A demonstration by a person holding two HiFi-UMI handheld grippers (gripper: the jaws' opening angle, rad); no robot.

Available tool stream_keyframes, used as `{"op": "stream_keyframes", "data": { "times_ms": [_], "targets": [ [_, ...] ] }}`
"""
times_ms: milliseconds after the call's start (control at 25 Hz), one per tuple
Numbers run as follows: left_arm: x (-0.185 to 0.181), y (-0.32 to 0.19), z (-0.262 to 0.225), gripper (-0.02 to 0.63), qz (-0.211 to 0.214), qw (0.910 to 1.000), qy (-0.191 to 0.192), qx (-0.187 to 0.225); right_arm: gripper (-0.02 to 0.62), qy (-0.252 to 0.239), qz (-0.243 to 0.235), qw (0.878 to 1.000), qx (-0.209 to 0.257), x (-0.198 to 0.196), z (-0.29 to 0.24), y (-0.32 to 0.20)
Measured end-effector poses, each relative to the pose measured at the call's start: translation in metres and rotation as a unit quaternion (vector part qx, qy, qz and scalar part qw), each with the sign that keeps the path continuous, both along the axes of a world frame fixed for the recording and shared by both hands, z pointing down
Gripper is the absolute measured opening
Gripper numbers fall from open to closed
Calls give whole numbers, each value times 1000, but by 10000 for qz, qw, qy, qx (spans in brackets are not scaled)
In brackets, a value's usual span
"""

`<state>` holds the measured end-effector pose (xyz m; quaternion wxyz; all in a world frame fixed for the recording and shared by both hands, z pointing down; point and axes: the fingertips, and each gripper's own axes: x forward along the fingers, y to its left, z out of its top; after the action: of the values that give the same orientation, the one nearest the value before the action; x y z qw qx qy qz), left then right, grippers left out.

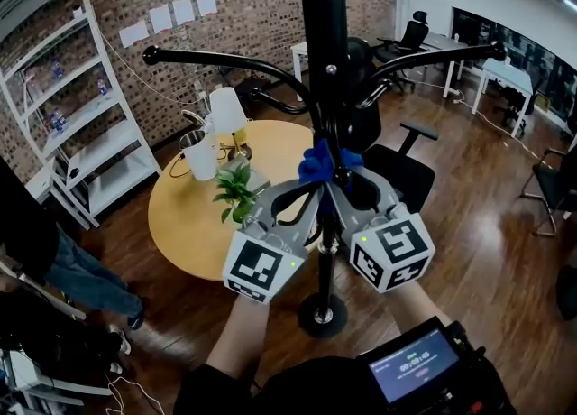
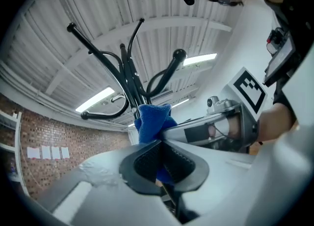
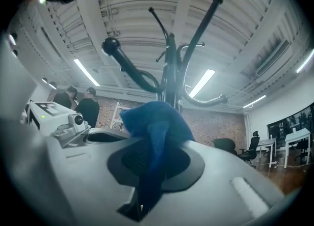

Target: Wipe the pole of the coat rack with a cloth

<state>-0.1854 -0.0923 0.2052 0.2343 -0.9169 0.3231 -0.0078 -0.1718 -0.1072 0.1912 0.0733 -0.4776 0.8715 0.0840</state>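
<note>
Screen unit [image 1: 416, 365]: nearest item, lower right in head view; display lit.
L gripper [image 2: 159, 160]: jaws closed on the cloth; blue fabric is pinched between the pads. Reaches in from left of the pole.
R gripper [image 3: 151, 163]: jaws closed on the same cloth; fabric hangs down between the pads. Reaches in from right of the pole.
Cloth [image 1: 322, 162]: blue, bunched, pressed against the pole just below the hook arms, between both grippers. Cannot tell if it wraps fully round.
Pole [image 1: 326, 52]: black, upright, centre of scene; curved hook arms branch left and right above the cloth.
Base [image 1: 322, 315]: black round foot on the wood floor, low between the two marker cubes.
Person [image 1: 81, 276]: left edge; legs in jeans only.
Table [image 1: 176, 224]: round, light wood top, left of and beyond the pole. Carries a potted plant [image 1: 236, 189] and a white lamp [image 1: 226, 111].
Chair [image 1: 401, 170]: black office type, just beyond the pole, to the right.
Shelf [image 1: 86, 120]: white open unit, far left, against the brick wall.
</note>
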Motion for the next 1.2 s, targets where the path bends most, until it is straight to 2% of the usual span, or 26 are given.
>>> {"op": "stream_keyframes", "data": {
  "times_ms": [160, 240, 400, 600, 760, 1000, 1120, 1200],
  "targets": [
    [-3, 2, 52, 2, -20, 9984, -54, -564, 50, 306, 221, 9987, -353, -4, 50, 0],
    [-7, 3, 76, 2, -125, 9966, -62, -810, 49, 300, 197, 9971, -670, -7, 78, 0],
    [-11, 6, 117, 0, -327, 9935, -71, -1091, 49, 581, 325, 9910, -1165, -9, 137, -1],
    [-7, 7, 169, 2, -348, 9853, -325, -1642, 49, 565, 402, 9821, -1750, -5, 192, -5],
    [-7, 1, 205, 2, -480, 9790, -371, -1947, 49, 649, 417, 9751, -2082, -5, 233, -7],
    [-7, -7, 234, 2, -578, 9718, -473, -2235, 49, 722, 348, 9651, -2492, -8, 270, -6],
    [-4, -4, 233, 2, -516, 9724, -536, -2211, 49, 671, 339, 9626, -2604, -5, 271, -5],
    [-4, -2, 221, 2, -485, 9751, -445, -2116, 49, 649, 344, 9662, -2470, -6, 257, -4]
  ]
}}
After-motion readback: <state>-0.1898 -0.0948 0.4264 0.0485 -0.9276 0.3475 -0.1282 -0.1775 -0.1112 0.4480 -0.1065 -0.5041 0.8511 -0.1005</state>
